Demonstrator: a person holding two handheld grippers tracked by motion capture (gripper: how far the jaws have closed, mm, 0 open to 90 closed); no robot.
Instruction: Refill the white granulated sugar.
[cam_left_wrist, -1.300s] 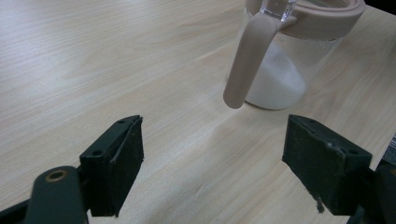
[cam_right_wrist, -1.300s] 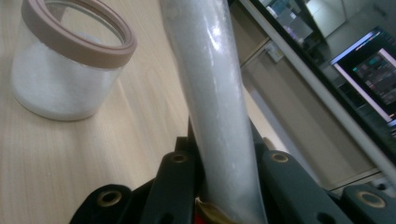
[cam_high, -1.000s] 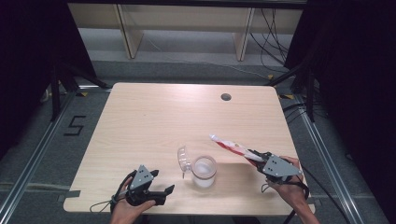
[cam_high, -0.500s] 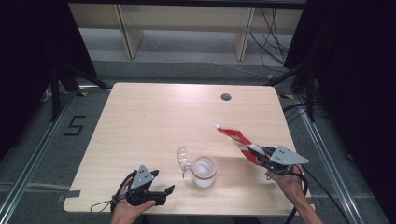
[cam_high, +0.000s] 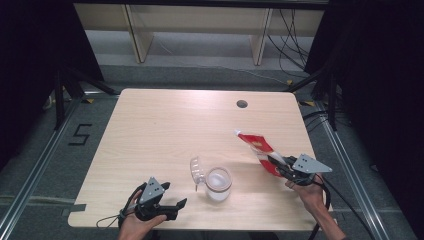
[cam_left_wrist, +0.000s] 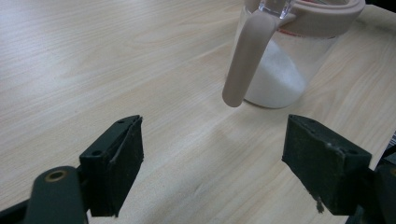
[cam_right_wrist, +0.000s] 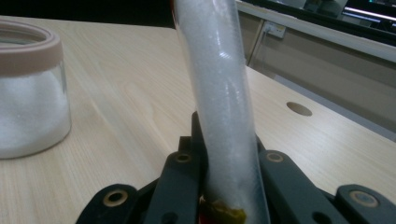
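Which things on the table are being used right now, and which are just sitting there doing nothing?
Being used:
- red and white packet, pinched in the right gripper
- glass jar with white powder inside, its lid flipped open
- left gripper, open, waiting near the jar

Just there:
- round hole in the table
- shelves behind

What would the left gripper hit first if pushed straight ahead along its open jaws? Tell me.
Probably the clear glass jar with the pink rim, half full of white powder: its pink handle hangs nearest the left gripper. Depth is uncertain; bare table lies between.
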